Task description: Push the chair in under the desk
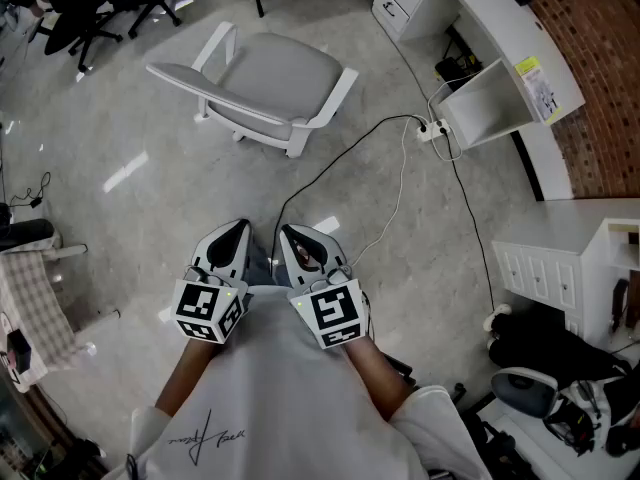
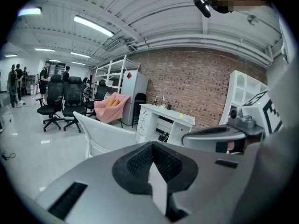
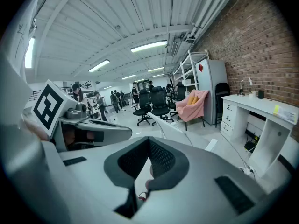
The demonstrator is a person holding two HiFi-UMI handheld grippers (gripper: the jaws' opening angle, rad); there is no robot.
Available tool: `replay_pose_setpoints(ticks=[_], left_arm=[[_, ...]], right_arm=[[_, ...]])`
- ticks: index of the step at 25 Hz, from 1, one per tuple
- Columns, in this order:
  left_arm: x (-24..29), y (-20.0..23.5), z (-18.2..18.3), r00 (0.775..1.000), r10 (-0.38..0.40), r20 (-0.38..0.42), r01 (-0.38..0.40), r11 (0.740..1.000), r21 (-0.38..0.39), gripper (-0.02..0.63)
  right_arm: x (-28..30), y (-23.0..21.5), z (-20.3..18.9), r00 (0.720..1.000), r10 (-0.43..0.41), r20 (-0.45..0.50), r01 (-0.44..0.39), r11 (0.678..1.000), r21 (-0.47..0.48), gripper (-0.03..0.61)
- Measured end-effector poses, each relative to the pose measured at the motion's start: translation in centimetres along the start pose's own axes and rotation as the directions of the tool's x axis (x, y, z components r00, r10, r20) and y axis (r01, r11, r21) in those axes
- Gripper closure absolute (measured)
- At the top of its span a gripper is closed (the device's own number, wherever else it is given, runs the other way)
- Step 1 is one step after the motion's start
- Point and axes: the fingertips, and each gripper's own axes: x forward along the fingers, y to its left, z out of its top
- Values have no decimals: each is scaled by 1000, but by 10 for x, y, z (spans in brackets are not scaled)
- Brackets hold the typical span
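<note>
The chair (image 1: pixel 265 78) stands well away from the desk (image 1: pixel 500 28), so the left gripper (image 1: pixel 237 234) and right gripper (image 1: pixel 293 239), both closed and empty, should push it slow and straight.

Chair (image 1: pixel 262 83) on floor (image 1: pixel 130 228), well left of desk (image 1: pixel 510 28); power strip (image 1: pixel 433 130) between, near desk.

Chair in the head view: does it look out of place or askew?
Yes. The white chair stands on open floor, apart from the white desk, not under it. A black cable also trails loose across the floor from the power strip.
</note>
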Motion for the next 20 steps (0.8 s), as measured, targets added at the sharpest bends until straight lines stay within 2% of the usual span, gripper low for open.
replay_pose_setpoints(ticks=[12,16,20], left_arm=[[6,42,0,999,51,-17,-52,998,-43,611],[9,61,12,998,64,-1,-64,998,-25,611],[15,81,27,998,56,14,-55,998,-29,611]], right_arm=[[35,6,-2,998,32,-47,-32,999,10,554],[50,6,8,998,51,-42,-48,997,62,554],[68,9,23,999,36,-38,-34,998,45,552]])
